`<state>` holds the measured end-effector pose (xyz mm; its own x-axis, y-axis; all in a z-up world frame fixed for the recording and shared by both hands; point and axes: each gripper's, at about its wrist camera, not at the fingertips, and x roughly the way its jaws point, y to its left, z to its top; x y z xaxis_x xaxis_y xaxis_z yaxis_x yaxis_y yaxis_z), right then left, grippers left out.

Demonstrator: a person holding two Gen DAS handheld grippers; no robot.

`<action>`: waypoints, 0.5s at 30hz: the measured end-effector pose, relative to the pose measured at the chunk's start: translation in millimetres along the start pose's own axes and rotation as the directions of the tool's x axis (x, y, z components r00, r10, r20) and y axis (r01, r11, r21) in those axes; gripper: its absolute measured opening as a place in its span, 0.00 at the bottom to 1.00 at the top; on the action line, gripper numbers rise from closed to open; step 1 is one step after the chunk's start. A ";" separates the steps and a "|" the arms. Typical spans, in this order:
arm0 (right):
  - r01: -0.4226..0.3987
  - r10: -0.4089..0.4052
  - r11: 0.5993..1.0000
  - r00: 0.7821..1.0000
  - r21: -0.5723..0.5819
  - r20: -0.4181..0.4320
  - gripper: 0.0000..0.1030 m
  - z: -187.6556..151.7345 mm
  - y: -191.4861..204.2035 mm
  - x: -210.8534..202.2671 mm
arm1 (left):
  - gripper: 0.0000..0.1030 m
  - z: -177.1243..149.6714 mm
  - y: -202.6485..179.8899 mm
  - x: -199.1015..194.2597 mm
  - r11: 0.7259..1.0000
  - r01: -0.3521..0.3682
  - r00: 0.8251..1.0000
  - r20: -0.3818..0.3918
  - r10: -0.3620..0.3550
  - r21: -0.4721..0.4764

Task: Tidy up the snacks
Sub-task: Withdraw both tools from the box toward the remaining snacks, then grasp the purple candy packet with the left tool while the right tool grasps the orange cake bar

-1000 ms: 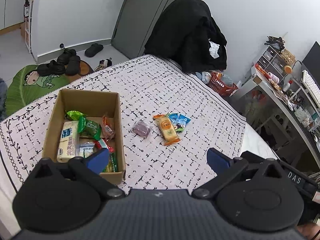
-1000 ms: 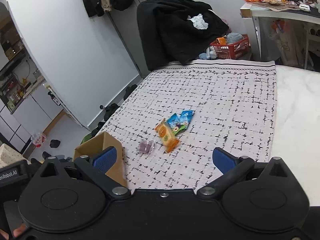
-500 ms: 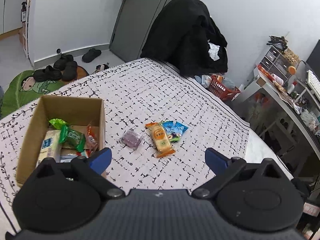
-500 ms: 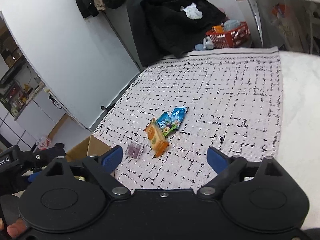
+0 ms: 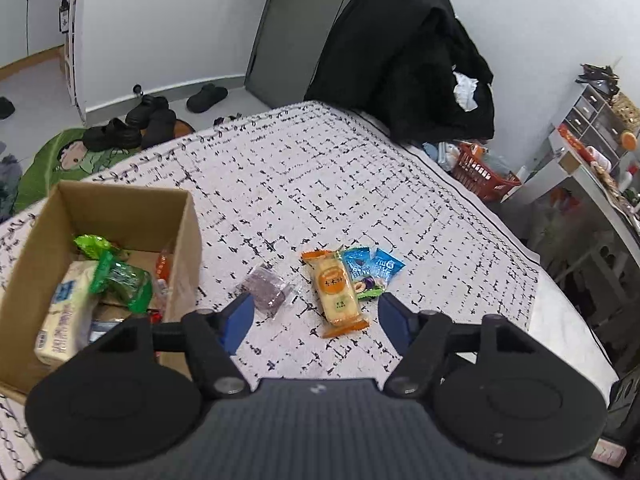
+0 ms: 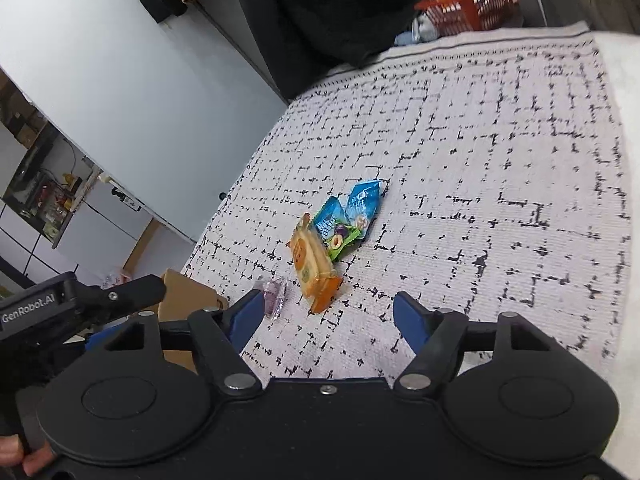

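Loose snacks lie on the patterned cloth: an orange packet (image 5: 337, 291) (image 6: 313, 266), two blue packets (image 5: 370, 270) (image 6: 352, 210) and a purple sweet in clear wrap (image 5: 267, 289) (image 6: 273, 296). A cardboard box (image 5: 182, 240) (image 6: 182, 300) holding several snacks stands to their left. My left gripper (image 5: 314, 314) hovers just short of the orange packet and the purple sweet, jaws closing with nothing between them. Over the cloth in front of the same snacks, my right gripper (image 6: 328, 316) is also closing on nothing. In the right wrist view the left gripper's body (image 6: 76, 304) shows at lower left.
A chair draped with a black coat (image 5: 404, 60) stands past the far edge. An orange basket (image 5: 482, 170) sits on the floor, a cluttered white desk (image 5: 592, 184) at right. Shoes (image 5: 132, 124) and a green mat (image 5: 52, 160) lie left of the table.
Both grippers have moved forward and down toward the loose snacks, which now look larger. The jaws of both have narrowed. The box has slid toward the left edge of the left wrist view.
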<state>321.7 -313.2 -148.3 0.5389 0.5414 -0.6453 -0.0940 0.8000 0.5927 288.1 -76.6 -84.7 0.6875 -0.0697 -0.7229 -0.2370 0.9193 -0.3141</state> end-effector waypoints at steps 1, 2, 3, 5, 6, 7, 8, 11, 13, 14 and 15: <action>-0.004 0.004 1.000 1.000 0.006 -0.005 0.67 2.2 -1.4 4.2 | 0.63 -0.1 -1.3 5.9 1.000 -0.010 1.000 -0.005 0.010 -0.002; -0.007 0.007 1.000 1.000 0.012 -0.011 0.66 4.6 -3.1 8.3 | 0.60 -0.1 -2.0 12.0 1.000 -0.021 1.000 -0.012 0.021 -0.005; -0.012 0.013 1.000 1.000 0.018 -0.017 0.65 6.5 -4.7 12.4 | 0.58 0.0 -2.0 17.9 1.000 -0.025 1.000 -0.020 0.025 -0.014; -0.024 0.025 0.999 0.999 0.032 -0.028 0.63 9.2 -8.2 20.6 | 0.55 0.3 -2.0 30.5 0.999 -0.035 0.999 -0.035 0.034 -0.032; -0.028 0.030 0.999 0.999 0.040 -0.036 0.61 9.7 -10.1 25.2 | 0.55 0.2 -2.2 36.1 0.998 -0.047 0.998 -0.039 0.045 -0.034; -0.028 0.030 0.998 0.999 0.048 -0.046 0.60 10.4 -12.2 30.5 | 0.55 0.2 -2.1 42.6 0.997 -0.062 0.997 -0.045 0.061 -0.038; -0.038 0.041 0.997 0.998 0.068 -0.055 0.59 11.2 -15.2 35.6 | 0.55 0.3 -1.9 47.8 0.997 -0.069 0.997 -0.050 0.067 -0.044; -0.074 0.083 0.991 0.993 0.108 -0.081 0.57 13.2 -21.2 49.8 | 0.55 0.2 -2.3 63.1 0.994 -0.089 0.994 -0.066 0.086 -0.058; -0.050 0.058 0.995 0.994 0.089 -0.088 0.56 14.6 -22.0 58.1 | 0.54 0.4 -1.8 72.0 0.992 -0.102 0.992 -0.077 0.096 -0.073; -0.042 0.050 0.996 0.994 0.084 -0.092 0.55 15.3 -22.6 61.5 | 0.53 0.1 -1.6 76.5 0.991 -0.108 0.992 -0.080 0.101 -0.080; -0.044 0.052 0.995 0.994 0.085 -0.095 0.53 16.0 -23.4 65.2 | 0.53 -0.1 -1.5 80.9 0.989 -0.119 0.990 -0.082 0.112 -0.085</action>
<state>372.4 -300.8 -196.5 0.4509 0.6045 -0.6567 -0.0459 0.7505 0.6593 344.0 -83.7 -142.8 0.5977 0.0021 -0.8017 -0.3747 0.8848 -0.2770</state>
